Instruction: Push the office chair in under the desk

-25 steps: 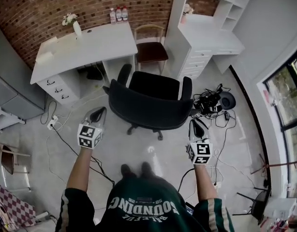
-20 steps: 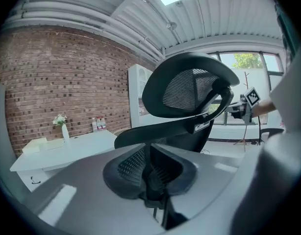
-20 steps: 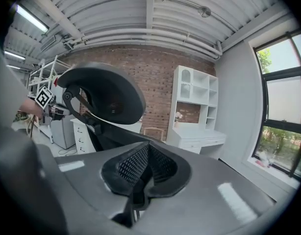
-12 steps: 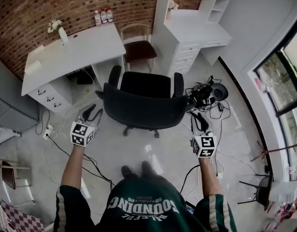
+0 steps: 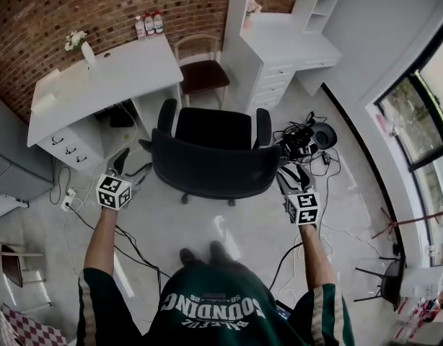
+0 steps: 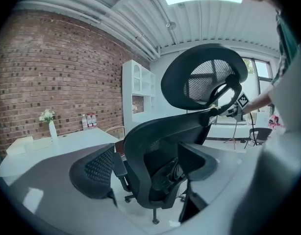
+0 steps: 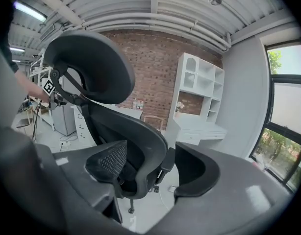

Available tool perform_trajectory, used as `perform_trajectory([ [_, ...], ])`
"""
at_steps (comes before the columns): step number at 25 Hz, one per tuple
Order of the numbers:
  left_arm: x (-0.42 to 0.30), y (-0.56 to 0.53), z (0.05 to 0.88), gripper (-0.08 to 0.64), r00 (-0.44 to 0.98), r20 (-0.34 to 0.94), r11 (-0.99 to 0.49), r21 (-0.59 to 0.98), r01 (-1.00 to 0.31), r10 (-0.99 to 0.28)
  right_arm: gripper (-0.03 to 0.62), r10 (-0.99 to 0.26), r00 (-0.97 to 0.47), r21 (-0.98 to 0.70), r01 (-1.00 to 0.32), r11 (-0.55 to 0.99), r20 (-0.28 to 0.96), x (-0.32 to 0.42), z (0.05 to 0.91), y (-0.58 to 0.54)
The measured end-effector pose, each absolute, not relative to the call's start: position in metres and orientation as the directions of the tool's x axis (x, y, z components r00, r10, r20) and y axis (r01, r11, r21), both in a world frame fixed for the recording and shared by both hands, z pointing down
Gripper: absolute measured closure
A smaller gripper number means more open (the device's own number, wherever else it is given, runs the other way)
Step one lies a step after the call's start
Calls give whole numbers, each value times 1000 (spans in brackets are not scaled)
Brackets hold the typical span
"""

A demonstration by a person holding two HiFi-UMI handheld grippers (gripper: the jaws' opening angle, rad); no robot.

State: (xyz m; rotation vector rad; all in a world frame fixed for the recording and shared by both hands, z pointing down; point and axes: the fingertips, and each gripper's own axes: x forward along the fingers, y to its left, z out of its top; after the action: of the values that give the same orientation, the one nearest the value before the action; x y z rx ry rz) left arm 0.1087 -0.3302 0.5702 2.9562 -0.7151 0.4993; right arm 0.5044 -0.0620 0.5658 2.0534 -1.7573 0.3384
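The white desk (image 5: 99,78) stands against the brick wall, at the left of the head view, and the space under its top looks partly filled with dark things that I cannot name. The office chair (image 5: 211,157) is not under it. The chair stands on the open floor, to the right of the desk's front corner and in front of the person, with its back toward the person and its seat toward the wall. So, as I judge it, nothing of the push is done yet: the chair must be turned a little to the left and then rolled in, all the way.

The left gripper (image 5: 125,166) is just beside the left end of the chair's back, and the right gripper (image 5: 287,177) is just beside the right end. The jaws of both are opening. In each gripper view the chair's back shows through the gap, further ahead, but no pad presses on it, so neither gripper holds anything.
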Motion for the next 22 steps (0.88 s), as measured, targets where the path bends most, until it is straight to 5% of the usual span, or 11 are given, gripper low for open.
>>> perform_trajectory([
  [22,150,-380,609,147,829,416,-917,-31,-398,-374,287,-830,204,201,-973,-114,518,522,598,-99],
])
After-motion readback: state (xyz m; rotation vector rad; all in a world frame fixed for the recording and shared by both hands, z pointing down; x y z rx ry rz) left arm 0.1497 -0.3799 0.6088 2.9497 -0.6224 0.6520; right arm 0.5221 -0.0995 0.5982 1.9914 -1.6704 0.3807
